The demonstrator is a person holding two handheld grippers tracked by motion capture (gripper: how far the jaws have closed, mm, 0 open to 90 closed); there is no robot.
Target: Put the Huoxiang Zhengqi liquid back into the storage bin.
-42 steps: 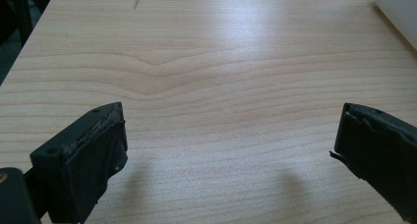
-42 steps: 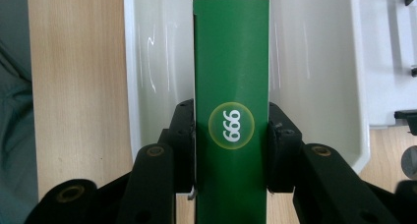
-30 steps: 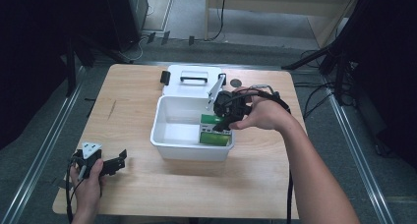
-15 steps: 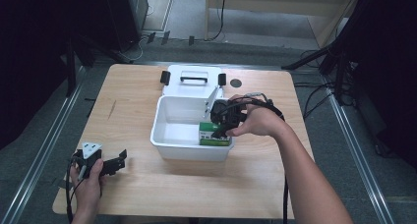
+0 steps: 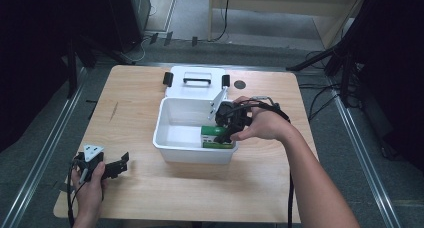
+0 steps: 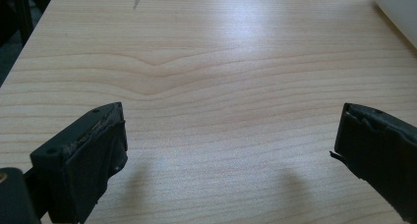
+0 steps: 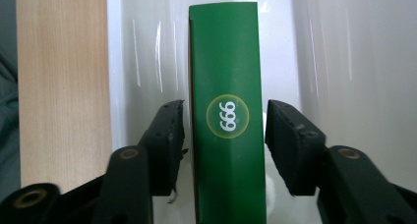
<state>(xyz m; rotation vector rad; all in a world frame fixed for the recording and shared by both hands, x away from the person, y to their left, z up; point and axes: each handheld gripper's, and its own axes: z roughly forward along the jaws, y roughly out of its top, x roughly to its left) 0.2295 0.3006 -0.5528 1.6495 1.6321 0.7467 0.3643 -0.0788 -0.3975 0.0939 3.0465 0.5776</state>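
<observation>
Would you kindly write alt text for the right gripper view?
A green box bearing a round "999" logo stands between the right gripper's two black jaws, which have just been opening and stand slightly off its sides. It sits inside a white bin beside the wooden table.

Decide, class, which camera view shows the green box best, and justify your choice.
The right gripper view: the green box stands close up between the right gripper, whose jaws have just been opening, with its round 999 logo readable. The high view shows it small, low in the white bin, partly behind the hand.
</observation>
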